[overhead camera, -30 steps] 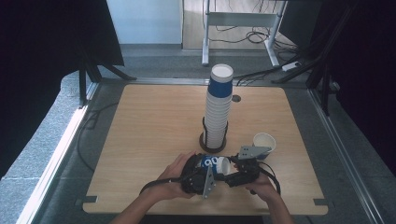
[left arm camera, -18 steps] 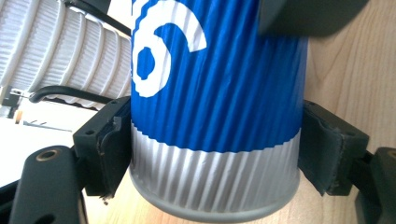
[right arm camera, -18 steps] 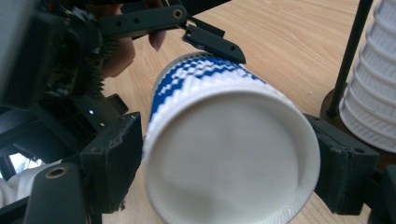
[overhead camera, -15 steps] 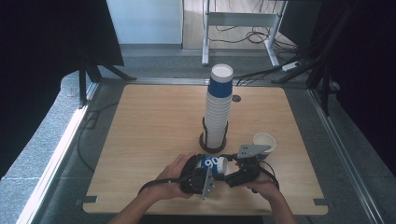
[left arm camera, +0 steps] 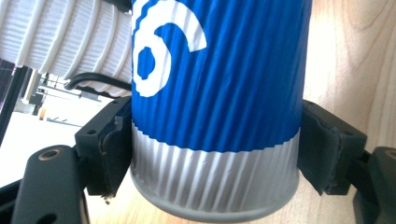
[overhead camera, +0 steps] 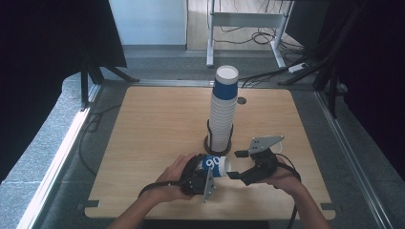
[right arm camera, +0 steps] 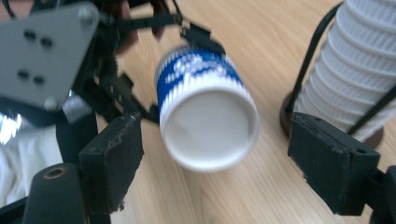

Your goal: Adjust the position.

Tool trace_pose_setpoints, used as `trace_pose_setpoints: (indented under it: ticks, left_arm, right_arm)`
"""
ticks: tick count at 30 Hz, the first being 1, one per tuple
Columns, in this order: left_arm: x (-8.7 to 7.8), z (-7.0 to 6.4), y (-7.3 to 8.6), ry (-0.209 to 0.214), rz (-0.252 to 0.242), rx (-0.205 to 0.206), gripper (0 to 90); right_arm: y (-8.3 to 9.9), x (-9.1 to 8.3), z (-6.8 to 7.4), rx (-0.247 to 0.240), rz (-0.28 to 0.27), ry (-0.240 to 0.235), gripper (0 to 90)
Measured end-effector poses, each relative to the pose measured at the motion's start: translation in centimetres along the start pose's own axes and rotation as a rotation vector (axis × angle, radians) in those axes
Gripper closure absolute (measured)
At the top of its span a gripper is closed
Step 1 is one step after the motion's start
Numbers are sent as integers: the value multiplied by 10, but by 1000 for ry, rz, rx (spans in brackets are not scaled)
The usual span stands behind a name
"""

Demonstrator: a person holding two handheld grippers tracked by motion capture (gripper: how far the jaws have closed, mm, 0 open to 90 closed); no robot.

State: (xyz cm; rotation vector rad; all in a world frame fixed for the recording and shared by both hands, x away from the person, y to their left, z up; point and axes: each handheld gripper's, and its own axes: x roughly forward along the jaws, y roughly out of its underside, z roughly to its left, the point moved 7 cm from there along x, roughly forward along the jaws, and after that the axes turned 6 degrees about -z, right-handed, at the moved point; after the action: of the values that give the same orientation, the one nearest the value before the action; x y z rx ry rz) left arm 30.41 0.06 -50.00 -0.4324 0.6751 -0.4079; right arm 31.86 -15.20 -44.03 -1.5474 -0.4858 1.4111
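One blue paper cup (overhead camera: 216,165) lies sideways in the left gripper (overhead camera: 203,175), whose jaws are clamped on its ribbed sides, low above the bench (overhead camera: 153,129). To its right, the right gripper (overhead camera: 237,165) faces the cup's base, jaws spread wide. Behind stands the cup stack (overhead camera: 223,110).

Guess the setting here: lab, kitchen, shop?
Most likely a lab data-collection bench, not a kitchen. A bare wooden table stands between dark curtains, cables trail over the floor behind, and the left gripper holds a blue cup beside a stack of cups.
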Motion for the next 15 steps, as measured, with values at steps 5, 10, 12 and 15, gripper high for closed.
trace_pose_setpoints:
  ticks: [5, 10, 12, 15]
  left_arm:
    - [1, 0, 2, -14, 16, 34, 204]
    - [3, -2, 0, -14, 13, 44, 204]
    - [3, -4, 0, -15, 14, 49, 204]
    - [3, -5, 0, -12, 27, 70, 204]
  right_arm:
    - [8, 0, 1, -30, 207, -17, 184]
    - [11, 9, 1, -36, 365, -39, 183]
    - [11, 14, 0, -41, 404, -52, 182]
    - [10, 21, -1, -37, 453, -62, 181]
